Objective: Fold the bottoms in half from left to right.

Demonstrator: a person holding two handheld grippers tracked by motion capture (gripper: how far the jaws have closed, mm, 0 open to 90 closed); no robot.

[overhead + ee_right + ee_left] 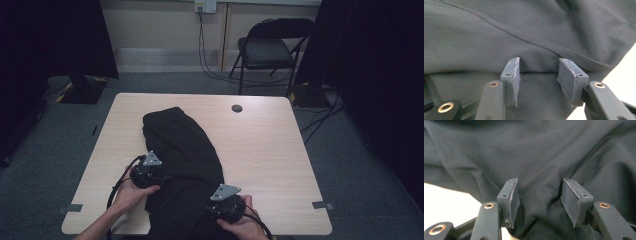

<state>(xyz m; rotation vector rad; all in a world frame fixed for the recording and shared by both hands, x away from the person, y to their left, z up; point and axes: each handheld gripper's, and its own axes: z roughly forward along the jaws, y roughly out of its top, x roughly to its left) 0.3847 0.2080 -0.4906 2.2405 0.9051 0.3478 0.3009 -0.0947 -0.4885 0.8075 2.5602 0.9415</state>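
1. Here the black garment (180,160) lies bunched along the table (270,150), reaching its near edge.
2. The left hand-held gripper (537,195) gapes wide over the garment's left edge, gripping nothing.
3. The right hand-held gripper (539,75), likewise spread, hovers over the garment's right hem.

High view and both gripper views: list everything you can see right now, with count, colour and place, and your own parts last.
black garment: one, black, lying lengthwise on the table from its middle to the near edge, overhanging it
table: one, light wood top, centre of the high view
round grommet: one, dark, in the tabletop near the far edge
folding chair: one, black, on the floor beyond the table
wall socket: one, pale, on the far wall, cables hanging from it
tape marks: two, grey, at the table's near corners
left claw: one, black, jaws apart over the garment's left side
right claw: one, black, jaws apart over the garment near a seam
hands: two, each holding a claw
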